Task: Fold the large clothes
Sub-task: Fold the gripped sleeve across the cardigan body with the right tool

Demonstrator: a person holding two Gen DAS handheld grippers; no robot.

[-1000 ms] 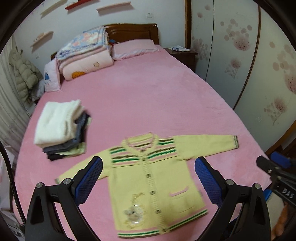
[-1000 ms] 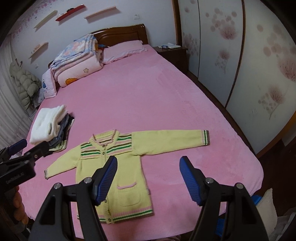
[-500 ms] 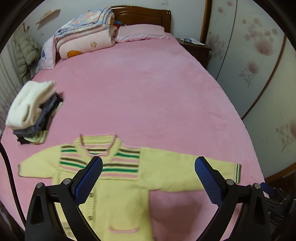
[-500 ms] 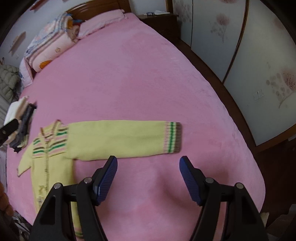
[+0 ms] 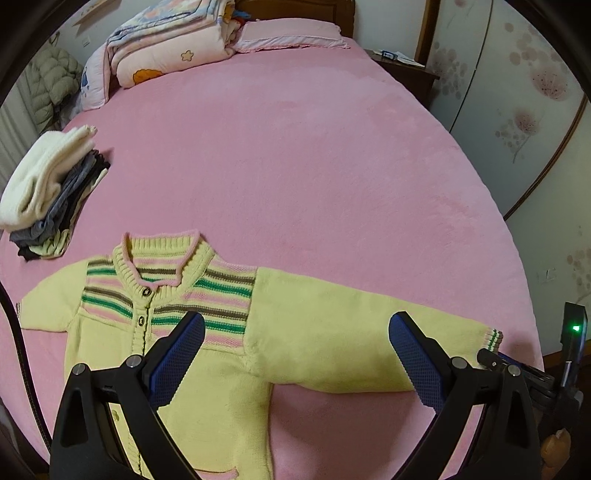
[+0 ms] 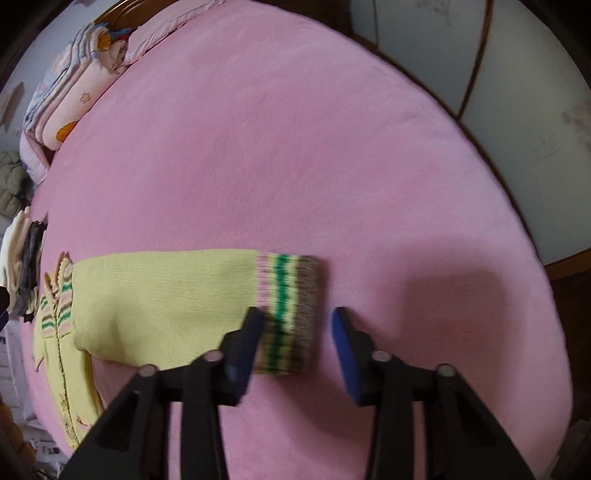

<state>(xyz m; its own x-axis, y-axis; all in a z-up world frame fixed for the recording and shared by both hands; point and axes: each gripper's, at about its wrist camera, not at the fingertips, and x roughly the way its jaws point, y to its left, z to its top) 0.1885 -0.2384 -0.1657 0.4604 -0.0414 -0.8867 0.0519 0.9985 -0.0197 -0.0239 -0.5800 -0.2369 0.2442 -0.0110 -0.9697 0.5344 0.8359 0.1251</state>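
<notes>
A pink bed (image 5: pixel 314 155) fills both views, with a wooden headboard (image 5: pixel 295 5) at 12 o'clock, a pink pillow (image 5: pixel 291 35) and folded quilts (image 5: pixel 166 40) beside it, and flowered wardrobe doors (image 5: pixel 517 92) at 2 o'clock. A stack of folded clothes (image 5: pixel 48 192) sits on the bed at 9 o'clock.

The yellow cardigan (image 5: pixel 166 332) lies flat and face up near the bed's near edge, collar toward 12 o'clock, 1 sleeve stretched toward 3 o'clock. The left claw (image 5: pixel 295 354) stands wide open above the shoulder and the sleeve's root, pads clear of the knit. The right claw (image 6: pixel 295 343) has just been closing; its 2 jaws are still apart, with the striped cuff (image 6: pixel 291 310) partly between them, the left pad over the cuff and the right pad over bare blanket.

The right view is blurred, so contact with the cuff cannot be judged. The cardigan's hem is cut off at 6 o'clock.
</notes>
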